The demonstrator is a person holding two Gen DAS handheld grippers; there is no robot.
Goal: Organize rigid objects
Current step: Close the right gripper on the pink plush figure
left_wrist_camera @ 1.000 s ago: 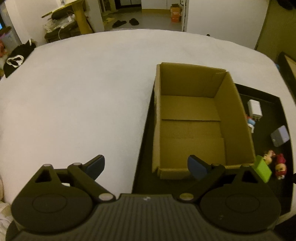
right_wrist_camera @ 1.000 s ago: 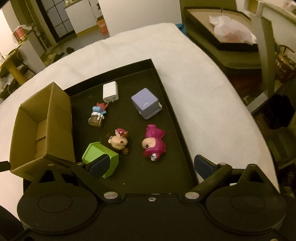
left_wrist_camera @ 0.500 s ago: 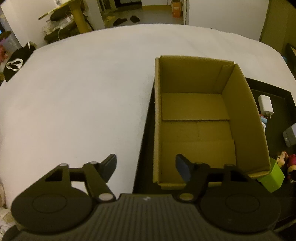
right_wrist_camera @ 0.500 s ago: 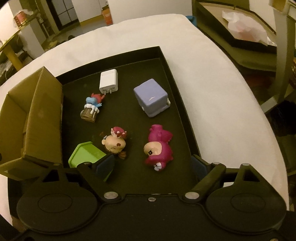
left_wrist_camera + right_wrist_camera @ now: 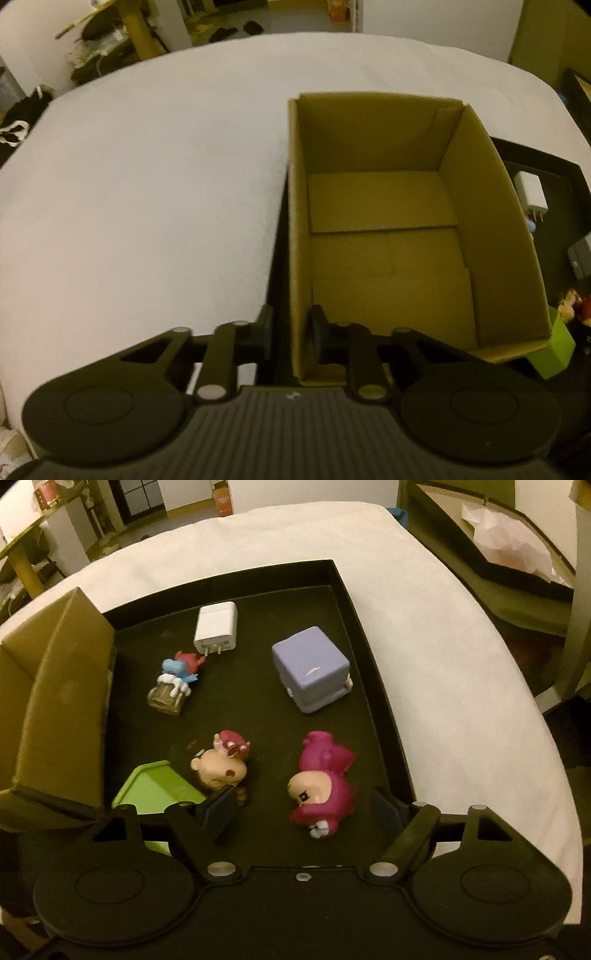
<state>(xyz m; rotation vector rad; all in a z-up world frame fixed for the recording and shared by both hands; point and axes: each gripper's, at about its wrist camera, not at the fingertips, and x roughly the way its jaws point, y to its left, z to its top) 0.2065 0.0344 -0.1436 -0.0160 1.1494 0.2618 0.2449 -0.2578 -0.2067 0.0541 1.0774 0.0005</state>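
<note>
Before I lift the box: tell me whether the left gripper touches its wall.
Cannot tell. The left wrist view shows the left gripper closing astride the cardboard box wall, but blur hides any contact.

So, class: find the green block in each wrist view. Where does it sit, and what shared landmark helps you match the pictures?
Left wrist view: green block at the lower right, beside the cardboard box's near right corner.
Right wrist view: green block at the lower left, partly behind a gripper finger.
Shared landmark: the cardboard box.

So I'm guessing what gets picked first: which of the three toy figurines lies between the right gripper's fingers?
The magenta figurine, lying on its side in the closing right gripper; the tan one and blue one lie outside.
</note>
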